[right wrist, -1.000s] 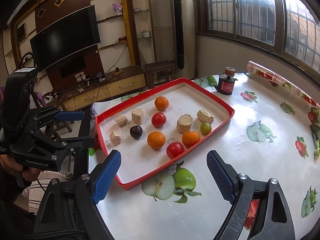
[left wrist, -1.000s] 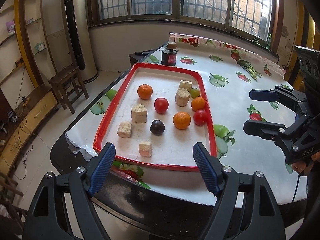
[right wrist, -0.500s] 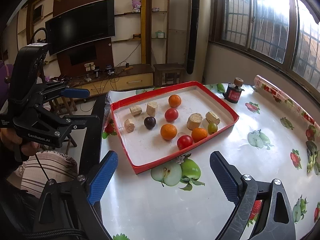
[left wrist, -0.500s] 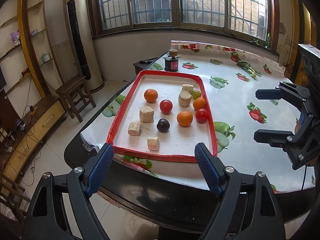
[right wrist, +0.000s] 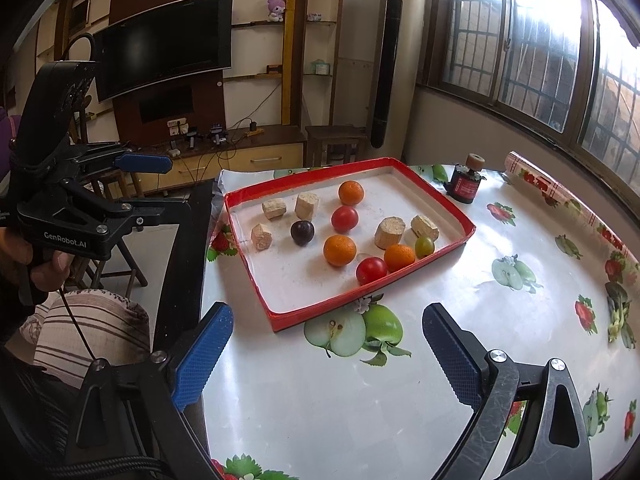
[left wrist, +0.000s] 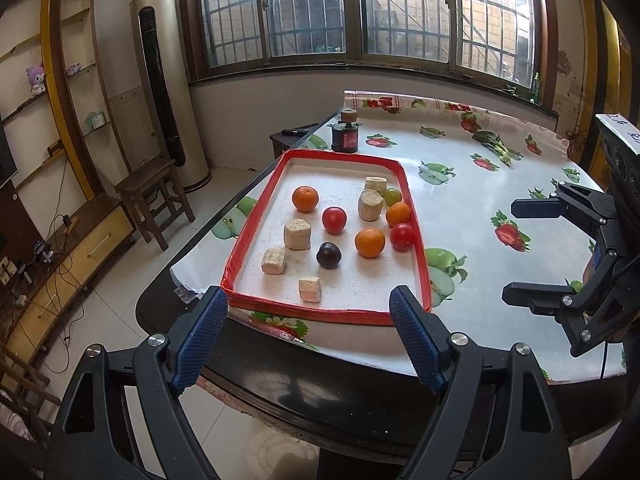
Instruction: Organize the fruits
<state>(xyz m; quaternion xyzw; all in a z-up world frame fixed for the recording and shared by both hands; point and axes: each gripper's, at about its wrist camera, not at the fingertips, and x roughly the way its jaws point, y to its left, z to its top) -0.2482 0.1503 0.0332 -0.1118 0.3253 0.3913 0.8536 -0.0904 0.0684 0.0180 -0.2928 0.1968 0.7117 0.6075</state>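
A red-rimmed white tray (left wrist: 244,244) (right wrist: 372,294) lies on the table. It holds three oranges (left wrist: 369,242), two red tomatoes (left wrist: 334,220), a dark plum (left wrist: 328,255) (right wrist: 302,232), a green grape (left wrist: 392,196) (right wrist: 424,246) and several beige cork-like blocks (left wrist: 297,234). My left gripper (left wrist: 310,330) is open and empty, off the table's near edge in front of the tray. My right gripper (right wrist: 326,354) is open and empty above the tablecloth, short of the tray's near corner. Each gripper also shows in the other's view (left wrist: 532,252) (right wrist: 140,184).
A small dark jar with a cork top (left wrist: 345,136) (right wrist: 465,184) stands just beyond the tray. The fruit-print tablecloth (right wrist: 520,320) covers the table. A wooden stool (left wrist: 150,196), a tall air conditioner (left wrist: 168,88) and a TV cabinet stand off the table's left side.
Both grippers have pulled back and up from the tray, which looks smaller and farther now. Both stay open and empty. Nothing in the tray has moved.
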